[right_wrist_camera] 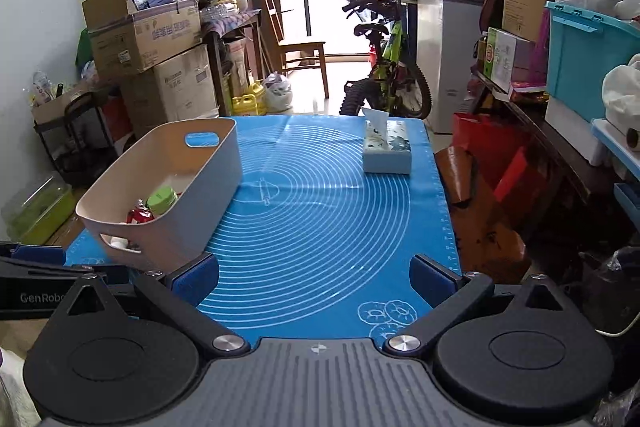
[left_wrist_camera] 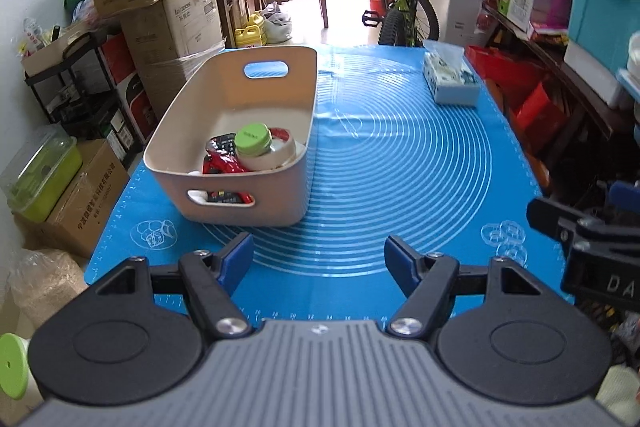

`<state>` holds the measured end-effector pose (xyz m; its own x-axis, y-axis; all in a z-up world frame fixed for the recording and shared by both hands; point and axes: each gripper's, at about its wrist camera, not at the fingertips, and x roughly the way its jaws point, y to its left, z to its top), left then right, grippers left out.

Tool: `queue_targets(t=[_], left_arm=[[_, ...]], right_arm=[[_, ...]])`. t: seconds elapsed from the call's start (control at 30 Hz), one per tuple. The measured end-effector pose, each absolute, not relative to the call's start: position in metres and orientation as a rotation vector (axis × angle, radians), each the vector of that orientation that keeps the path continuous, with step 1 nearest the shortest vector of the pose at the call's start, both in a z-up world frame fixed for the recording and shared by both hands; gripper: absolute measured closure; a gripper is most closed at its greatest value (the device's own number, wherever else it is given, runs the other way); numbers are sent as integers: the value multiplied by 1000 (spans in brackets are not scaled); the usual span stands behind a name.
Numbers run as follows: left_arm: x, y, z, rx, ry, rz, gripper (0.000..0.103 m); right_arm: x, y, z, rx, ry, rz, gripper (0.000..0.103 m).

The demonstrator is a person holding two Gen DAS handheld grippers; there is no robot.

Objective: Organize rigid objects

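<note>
One beige bin (left_wrist_camera: 224,151) is set near the blue mat's (left_wrist_camera: 400,163) left edge, one green-capped jar (left_wrist_camera: 260,147) and one red packet (left_wrist_camera: 220,163) inside. One tissue box (left_wrist_camera: 450,79) is seen at the far right corner. Both the left gripper (left_wrist_camera: 318,259) and the right gripper (right_wrist_camera: 314,279) are held spread, nothing between their fingers.

On the worktop's blue silicone mat (right_wrist_camera: 320,211), a beige plastic bin (right_wrist_camera: 168,195) holds a green-capped white jar (right_wrist_camera: 162,201) and red packet (right_wrist_camera: 140,215), well apart from a tissue box (right_wrist_camera: 387,149).

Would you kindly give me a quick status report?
Left gripper and right gripper open, empty. Green-lidded jar and red packet in beige bin. Tissue box on mat, nothing blocking.
</note>
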<state>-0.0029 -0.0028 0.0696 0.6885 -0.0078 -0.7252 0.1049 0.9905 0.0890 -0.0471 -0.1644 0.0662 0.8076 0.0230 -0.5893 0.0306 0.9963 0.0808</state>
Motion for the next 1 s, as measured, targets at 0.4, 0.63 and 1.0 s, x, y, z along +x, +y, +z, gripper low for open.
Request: queue_targets(t=[0.4,0.63,1.0], left_arm=[[-13,2,37,156,836,-58,30],[-12,7,28,115,852,-59,30],[-15,7,28,116,835,-58,30]], right_arm=[[-64,-146,38,57,596,-5,2],[-69,-137,33,21,576,-1,2],[-66,-135,29,15,595,2,2]])
